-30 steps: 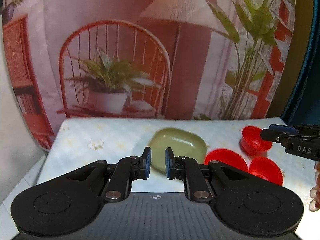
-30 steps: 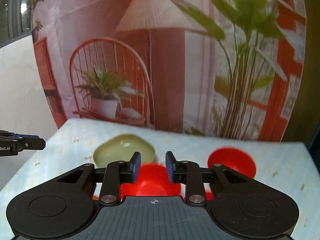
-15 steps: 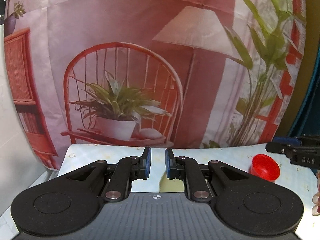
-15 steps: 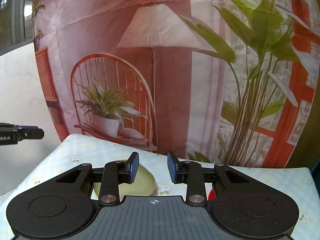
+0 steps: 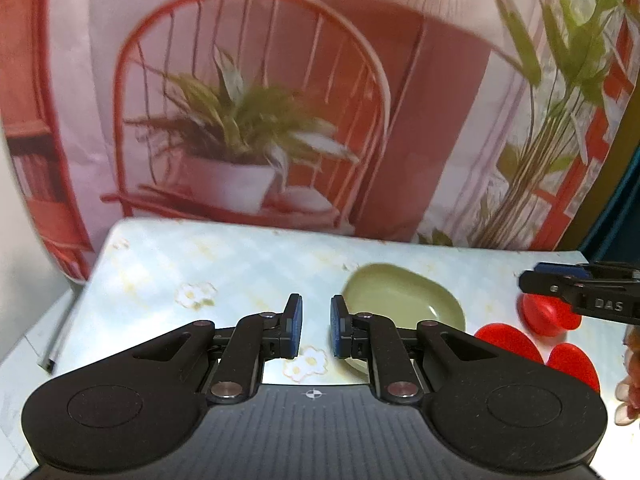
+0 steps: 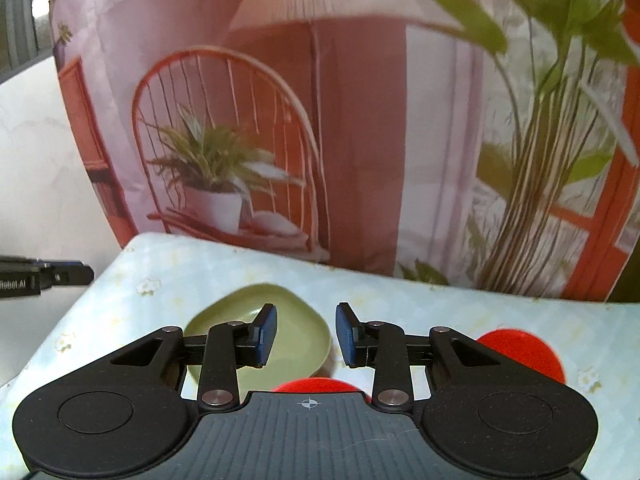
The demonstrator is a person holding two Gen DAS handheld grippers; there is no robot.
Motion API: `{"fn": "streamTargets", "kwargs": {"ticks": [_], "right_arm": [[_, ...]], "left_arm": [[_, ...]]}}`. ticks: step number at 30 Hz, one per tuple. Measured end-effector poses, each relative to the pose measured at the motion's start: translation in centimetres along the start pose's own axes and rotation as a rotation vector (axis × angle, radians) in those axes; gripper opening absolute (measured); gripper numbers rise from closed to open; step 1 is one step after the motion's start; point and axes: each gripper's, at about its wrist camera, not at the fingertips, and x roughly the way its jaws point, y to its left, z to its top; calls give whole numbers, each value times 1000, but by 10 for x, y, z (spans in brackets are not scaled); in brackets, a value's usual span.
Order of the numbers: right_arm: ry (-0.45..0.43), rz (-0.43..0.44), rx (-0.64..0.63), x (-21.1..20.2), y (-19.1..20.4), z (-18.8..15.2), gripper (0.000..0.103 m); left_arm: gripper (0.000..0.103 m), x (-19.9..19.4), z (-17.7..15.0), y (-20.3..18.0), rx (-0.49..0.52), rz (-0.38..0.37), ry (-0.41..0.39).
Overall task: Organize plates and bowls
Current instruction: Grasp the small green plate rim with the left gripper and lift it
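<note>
A green rounded plate (image 5: 404, 300) lies on the floral table, just right of my left gripper (image 5: 316, 330), which is open and empty above the cloth. Three red bowls sit right of the plate: one (image 5: 550, 318) farthest back, one (image 5: 506, 342) beside the plate, one (image 5: 574, 364) nearest. In the right wrist view the green plate (image 6: 296, 332) lies under my open, empty right gripper (image 6: 306, 336); a red bowl (image 6: 316, 384) is partly hidden by the gripper body and another (image 6: 524, 352) sits at right.
The table (image 5: 208, 264) with a pale floral cloth ends at a printed backdrop (image 5: 248, 120) close behind. The table's left edge drops off near a white wall. The right gripper's finger (image 5: 580, 292) reaches in above the red bowls.
Both grippers have tilted back down toward the table after pointing up at the backdrop; the plate and bowls are in view again. The right gripper's jaws stand wider apart.
</note>
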Motion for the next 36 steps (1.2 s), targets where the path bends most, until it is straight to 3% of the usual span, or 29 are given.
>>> {"fn": "streamTargets", "kwargs": {"ticks": [11,15,24,26,27,28,31,36], "right_arm": [[117,-48,53,76,-13,-14,30],[154,-54,82,96,-19,-20,30],[192,-28,155,115,-31,-22,24],[203,-25,158,119,-31,-24,23],[209,-23,163,120,-31,-24,22],[219,-22,173,121,-32,-25,18],[224,15,216,122,-34,-27,6],[174,20,217,116,-31,-21,6]], "left_arm": [[17,67,-14,-4,-42,-47,71],[34,77,-17,-2,-49,-52,79],[34,95,-20,-7,-38,-57,139],[27,100,-22,-7,-38,-45,164],[13,103,-23,-8,-29,-35,178],[10,103,-24,-8,-28,-46,178],[10,100,-22,-12,-20,-35,164],[10,87,-14,-15,7,-28,119]]}}
